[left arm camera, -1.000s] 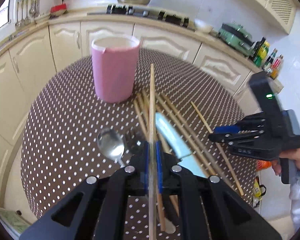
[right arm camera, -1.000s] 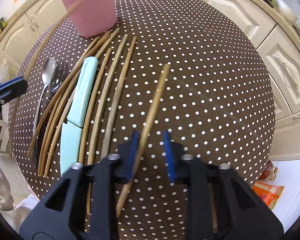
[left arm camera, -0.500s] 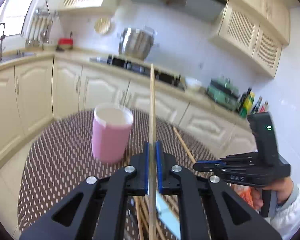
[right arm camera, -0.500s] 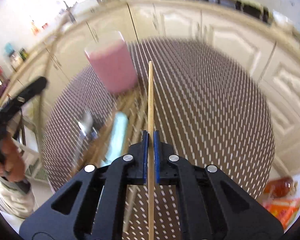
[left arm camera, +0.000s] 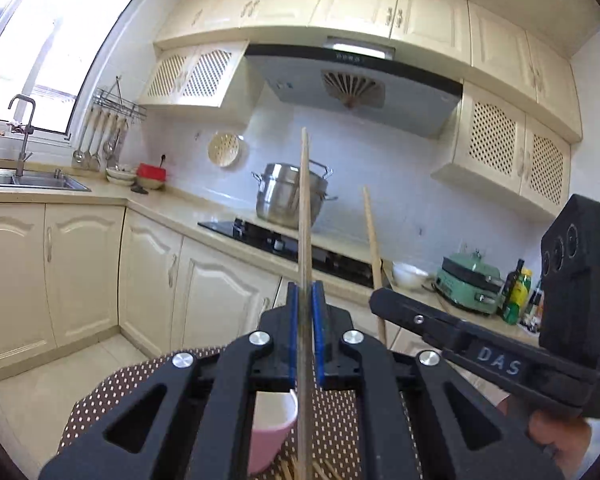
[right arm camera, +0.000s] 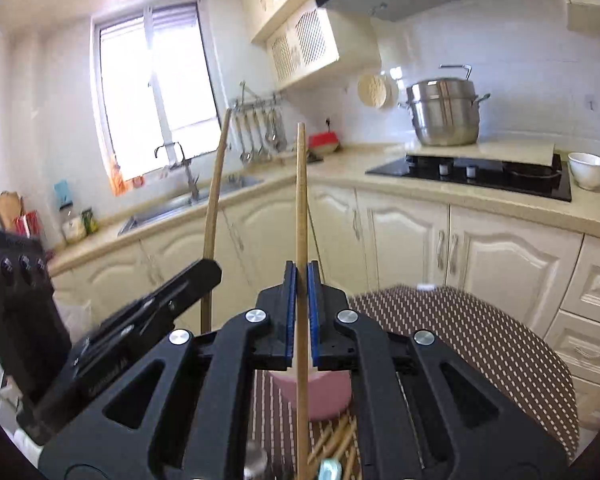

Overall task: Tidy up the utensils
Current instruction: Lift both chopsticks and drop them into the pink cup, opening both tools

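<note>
We see the left claw [left arm camera: 305, 304] clamped on a thin wooden chopstick [left arm camera: 305, 216] standing upright, and the right claw [right arm camera: 300, 280] clamped likewise on another wooden chopstick [right arm camera: 301, 200], above the pink cylindrical cup [right arm camera: 324, 398] on the brown dotted tabletop [right arm camera: 480, 344].

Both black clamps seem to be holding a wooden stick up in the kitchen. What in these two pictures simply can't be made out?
- Pink cylindrical cup: mostly hidden behind the left gripper in the left wrist view; its inside is unseen.
- Loose wooden chopsticks on the brown dotted tablecloth: right wrist view, covered by the right gripper; uncountable.
- Lower ends of both held chopsticks: cut off by the bottom edges.
</note>
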